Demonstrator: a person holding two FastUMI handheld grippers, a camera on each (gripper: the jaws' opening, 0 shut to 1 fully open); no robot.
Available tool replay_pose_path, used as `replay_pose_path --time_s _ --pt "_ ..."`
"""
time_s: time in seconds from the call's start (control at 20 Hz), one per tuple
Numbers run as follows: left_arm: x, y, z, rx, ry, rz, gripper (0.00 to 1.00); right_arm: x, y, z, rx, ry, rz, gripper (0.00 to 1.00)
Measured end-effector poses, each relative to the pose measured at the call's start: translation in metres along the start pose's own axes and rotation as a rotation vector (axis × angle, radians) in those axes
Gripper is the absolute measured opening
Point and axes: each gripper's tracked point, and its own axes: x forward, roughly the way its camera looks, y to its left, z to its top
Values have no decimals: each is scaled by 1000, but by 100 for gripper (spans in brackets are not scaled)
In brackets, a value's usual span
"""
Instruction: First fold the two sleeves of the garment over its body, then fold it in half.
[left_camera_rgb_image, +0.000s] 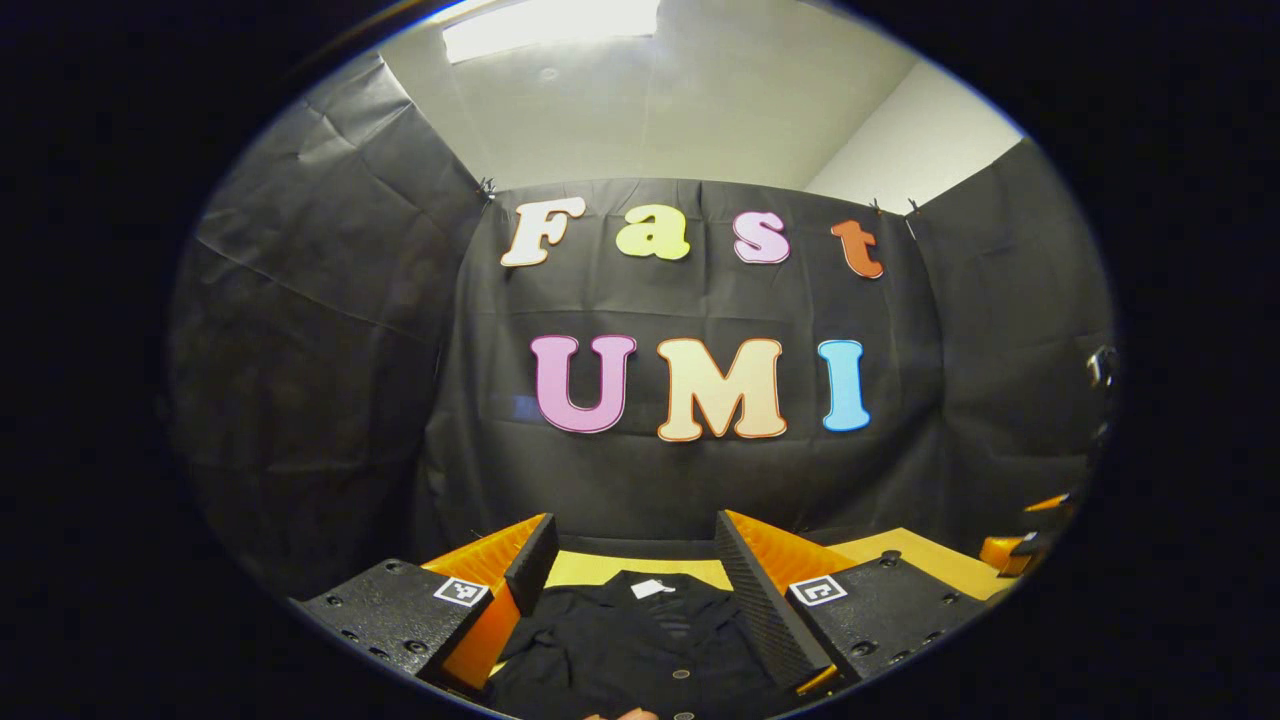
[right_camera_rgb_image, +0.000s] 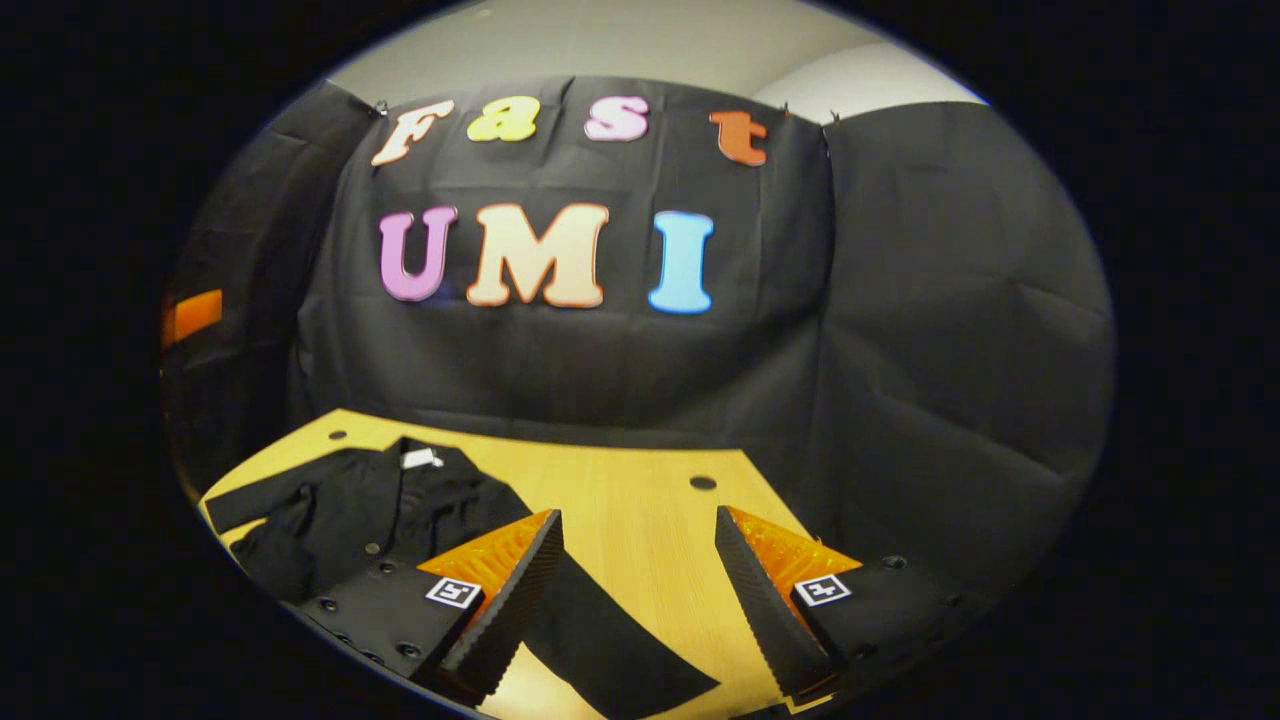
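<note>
- A black buttoned shirt (right_camera_rgb_image: 370, 515) is laid flat on the left of a pale wooden table (right_camera_rgb_image: 640, 520), one sleeve (right_camera_rgb_image: 610, 650) stretched rightward.
- The left gripper (left_camera_rgb_image: 635, 600) is held spread above the collar.
- The right gripper (right_camera_rgb_image: 640, 600), ridged fingers (right_camera_rgb_image: 510, 610) apart, is held over sleeve and wood.

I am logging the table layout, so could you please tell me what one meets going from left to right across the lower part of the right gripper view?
Black garment's body → its outstretched sleeve → bare wooden table → small round hole in the table.
</note>
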Motion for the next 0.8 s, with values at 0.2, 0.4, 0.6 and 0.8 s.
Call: replay_pose_path --time_s 0.2,0.4,0.6,0.8 --pt "-4 -7 -3 20 13 21 92 24 -24 -74 -4 222 7 98" --pt "-7 -16 -9 36 32 35 92 36 -32 -133 -30 390 28 99" --pt "-9 -25 -12 46 41 43 92 47 -28 -169 -28 519 83 100" --pt "-10 -31 -13 55 44 52 92 46 -25 -196 -53 600 89 98"
